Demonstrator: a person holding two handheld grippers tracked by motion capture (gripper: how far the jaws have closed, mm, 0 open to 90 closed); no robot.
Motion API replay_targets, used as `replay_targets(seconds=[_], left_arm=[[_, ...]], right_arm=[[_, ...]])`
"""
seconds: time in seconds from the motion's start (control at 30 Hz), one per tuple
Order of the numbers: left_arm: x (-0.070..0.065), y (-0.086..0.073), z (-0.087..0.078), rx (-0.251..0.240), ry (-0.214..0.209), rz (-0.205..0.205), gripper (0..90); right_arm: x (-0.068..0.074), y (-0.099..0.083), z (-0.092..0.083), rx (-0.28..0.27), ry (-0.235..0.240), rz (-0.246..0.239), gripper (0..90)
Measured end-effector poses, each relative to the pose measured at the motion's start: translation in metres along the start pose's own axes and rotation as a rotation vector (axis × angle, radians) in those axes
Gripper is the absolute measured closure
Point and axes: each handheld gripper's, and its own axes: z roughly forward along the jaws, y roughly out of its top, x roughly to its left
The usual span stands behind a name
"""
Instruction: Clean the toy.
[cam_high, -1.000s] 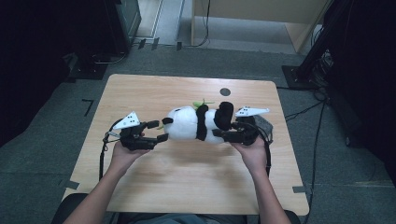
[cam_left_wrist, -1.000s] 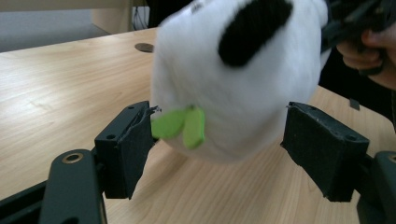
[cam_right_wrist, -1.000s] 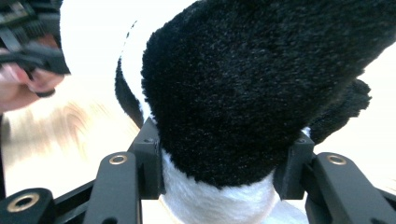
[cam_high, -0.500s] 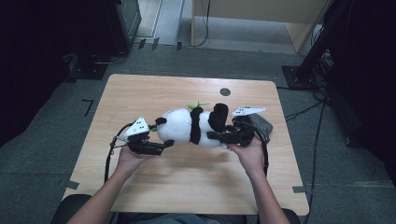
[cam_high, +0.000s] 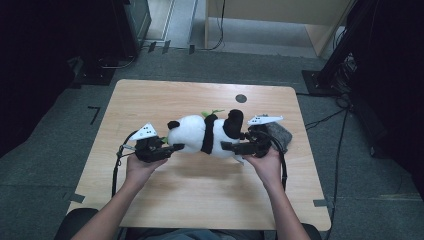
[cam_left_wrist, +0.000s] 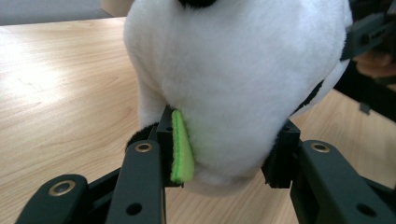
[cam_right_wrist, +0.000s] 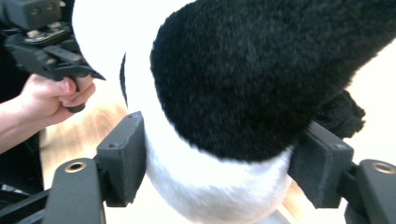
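A black and white panda plush (cam_high: 200, 135) hangs just above the wooden table (cam_high: 200, 200), stretched sideways between both grippers. My left gripper (cam_high: 172, 149) has just been closing, and in the left gripper view its pads (cam_left_wrist: 285, 154) press the white head end of the panda (cam_left_wrist: 233, 84) and a green felt leaf (cam_left_wrist: 181, 154). My right gripper (cam_high: 227, 146) grips the other end. Its jaws have just been opening, but in the right gripper view the pads (cam_right_wrist: 126, 154) still touch the black and white fur (cam_right_wrist: 243, 93) bulging between them.
A grey cloth lump (cam_high: 282, 135) lies on the table just behind the right hand. A small black round hole (cam_high: 241, 98) sits near the far edge. Green leaves (cam_high: 212, 113) stick up behind the panda. Dark stands and cables surround the table.
The panda has shifted slightly left and toward the person. The left jaws, which stood apart beside its head, have come together on it. Both hands have hardly moved.
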Motion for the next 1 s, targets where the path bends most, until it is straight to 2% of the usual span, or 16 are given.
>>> replay_targets(seconds=[0.03,0.13,0.2,0.33,0.43,0.5,0.57,0.7,0.77,0.8,0.87,0.97,1.0], left_arm=[[0.002,0.002,-0.003,-0.008,-0.014,-0.017,59.7],[0.005,0.005,-0.008,-0.017,-0.022,-0.037,61.4],[0.009,0.008,-0.013,-0.027,-0.007,-0.057,61.8],[0.015,0.012,-0.021,-0.054,0.000,-0.076,62.0],[0.013,0.018,-0.023,-0.060,-0.008,-0.082,61.8],[0.012,0.020,-0.023,-0.058,-0.012,-0.091,61.4],[0.012,0.021,-0.022,-0.056,-0.024,-0.114,61.2],[0.010,0.022,-0.018,-0.045,-0.038,-0.135,60.8],[0.010,0.020,-0.013,-0.037,-0.044,-0.153,60.4],[0.009,0.020,-0.011,-0.028,-0.040,-0.146,60.1],[0.008,0.018,-0.008,-0.022,-0.031,-0.144,58.9],[0.008,0.015,-0.005,-0.007,-0.024,-0.148,57.3],[0.008,0.014,-0.004,-0.005,-0.020,-0.146,56.2]], right_arm=[[0.000,0.000,-0.001,-0.012,0.008,-0.012,25.4],[0.000,-0.001,-0.005,-0.060,0.010,-0.072,23.4],[-0.001,-0.002,-0.005,-0.071,-0.003,-0.105,21.6],[-0.004,-0.010,-0.003,-0.073,-0.031,-0.148,22.4],[-0.005,-0.015,0.006,-0.078,-0.018,-0.172,20.6],[-0.004,-0.018,0.013,-0.060,-0.007,-0.193,19.9],[-0.002,-0.020,0.020,-0.032,-0.016,-0.217,19.4],[0.001,-0.022,0.028,-0.039,-0.034,-0.220,17.3],[0.002,-0.022,0.030,-0.058,-0.058,-0.209,15.8],[0.002,-0.022,0.031,-0.059,-0.075,-0.202,16.9],[0.002,-0.023,0.033,-0.044,-0.117,-0.210,21.9],[0.002,-0.024,0.032,-0.033,-0.145,-0.208,32.4],[0.002,-0.025,0.031,-0.037,-0.141,-0.200,34.9]])
